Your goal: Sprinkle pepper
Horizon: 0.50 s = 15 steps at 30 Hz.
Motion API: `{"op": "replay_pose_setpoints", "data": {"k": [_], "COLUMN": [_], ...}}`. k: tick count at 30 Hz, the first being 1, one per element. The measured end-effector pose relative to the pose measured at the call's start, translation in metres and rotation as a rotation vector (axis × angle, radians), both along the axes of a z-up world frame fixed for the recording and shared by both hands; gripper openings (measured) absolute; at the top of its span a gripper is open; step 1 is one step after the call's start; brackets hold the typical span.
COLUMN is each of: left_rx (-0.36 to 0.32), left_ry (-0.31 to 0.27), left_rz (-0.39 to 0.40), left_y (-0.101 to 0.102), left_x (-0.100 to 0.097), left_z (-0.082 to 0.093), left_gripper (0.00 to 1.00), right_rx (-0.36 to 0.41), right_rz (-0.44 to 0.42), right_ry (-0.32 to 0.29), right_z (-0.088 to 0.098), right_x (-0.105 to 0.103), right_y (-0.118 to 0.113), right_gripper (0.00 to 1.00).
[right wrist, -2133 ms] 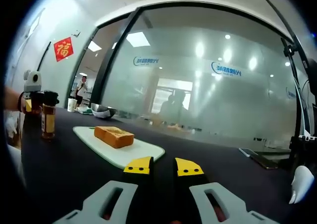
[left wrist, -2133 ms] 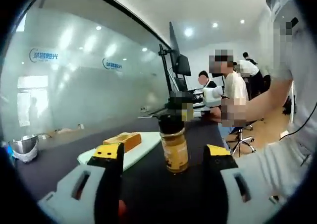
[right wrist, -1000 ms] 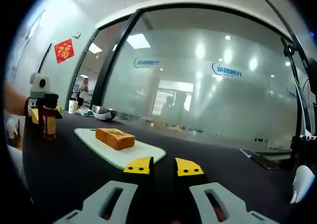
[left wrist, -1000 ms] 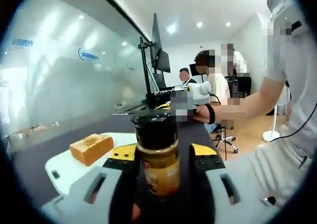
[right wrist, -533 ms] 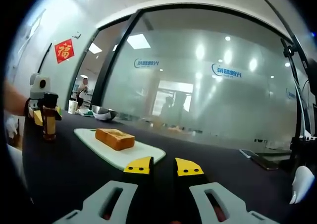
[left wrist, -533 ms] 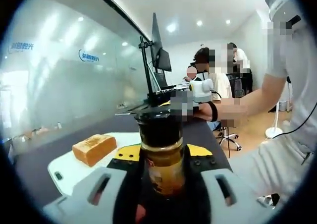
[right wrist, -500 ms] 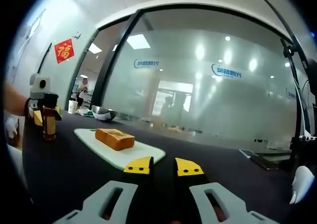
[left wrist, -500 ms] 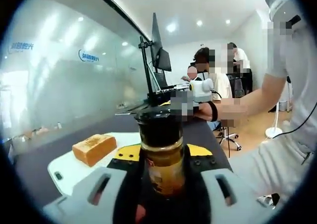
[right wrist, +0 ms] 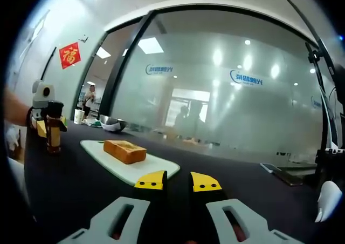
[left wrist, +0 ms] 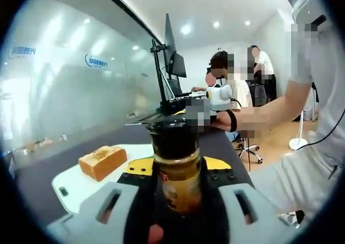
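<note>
Fingers of the left gripper (left wrist: 178, 171) clamp the pepper jar (left wrist: 177, 168), upright above the dark table (right wrist: 70, 184). Right gripper (right wrist: 177, 180) — fingers nearly together, holding nothing — faces the bread (right wrist: 124, 149) on a white board (right wrist: 156, 165).

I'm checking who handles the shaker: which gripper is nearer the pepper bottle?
Left. The left gripper has its jaws around the pepper bottle; the right gripper sits across the table from it, past the toast.

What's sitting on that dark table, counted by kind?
Pepper shaker: 1
Toast slice: 1
White cutting board: 1
Metal bowl: 1
Paper cup: 1
Phone: 1
Total: 6
</note>
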<state>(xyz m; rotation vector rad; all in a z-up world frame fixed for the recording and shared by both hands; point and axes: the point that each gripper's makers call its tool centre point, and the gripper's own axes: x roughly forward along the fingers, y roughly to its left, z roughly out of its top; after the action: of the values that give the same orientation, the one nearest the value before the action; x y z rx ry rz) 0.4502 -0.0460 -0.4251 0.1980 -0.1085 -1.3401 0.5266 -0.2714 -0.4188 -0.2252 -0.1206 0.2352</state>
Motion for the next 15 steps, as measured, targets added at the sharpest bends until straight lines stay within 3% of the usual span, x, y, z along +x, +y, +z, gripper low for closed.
{"op": "replay_pose_setpoints", "data": {"k": [6, 8, 11, 15], "left_rx": [-0.004, -0.003, 0.000, -0.004], "left_ry": [0.014, 0.012, 0.006, 0.019], "left_rz": [-0.003, -0.003, -0.009, -0.014], "left_y": [0.005, 0.005, 0.005, 0.005], "left_x": [0.004, 0.004, 0.005, 0.005], "left_z": [-0.002, -0.002, -0.002, -0.002], "left_gripper": [0.22, 0.22, 0.22, 0.21], "right_rx": [-0.017, -0.011, 0.005, 0.025], "right_rz": [0.049, 0.023, -0.019, 0.029], "right_ry": [-0.010, -0.055, -0.055, -0.039], "right_z": [0.001, 0.008, 0.009, 0.008], "right_x": [-0.001, -0.001, -0.002, -0.003], "right_y": [0.007, 0.000, -0.010, -0.002], "right_gripper": [0.12, 0.12, 0.12, 0.12]}}
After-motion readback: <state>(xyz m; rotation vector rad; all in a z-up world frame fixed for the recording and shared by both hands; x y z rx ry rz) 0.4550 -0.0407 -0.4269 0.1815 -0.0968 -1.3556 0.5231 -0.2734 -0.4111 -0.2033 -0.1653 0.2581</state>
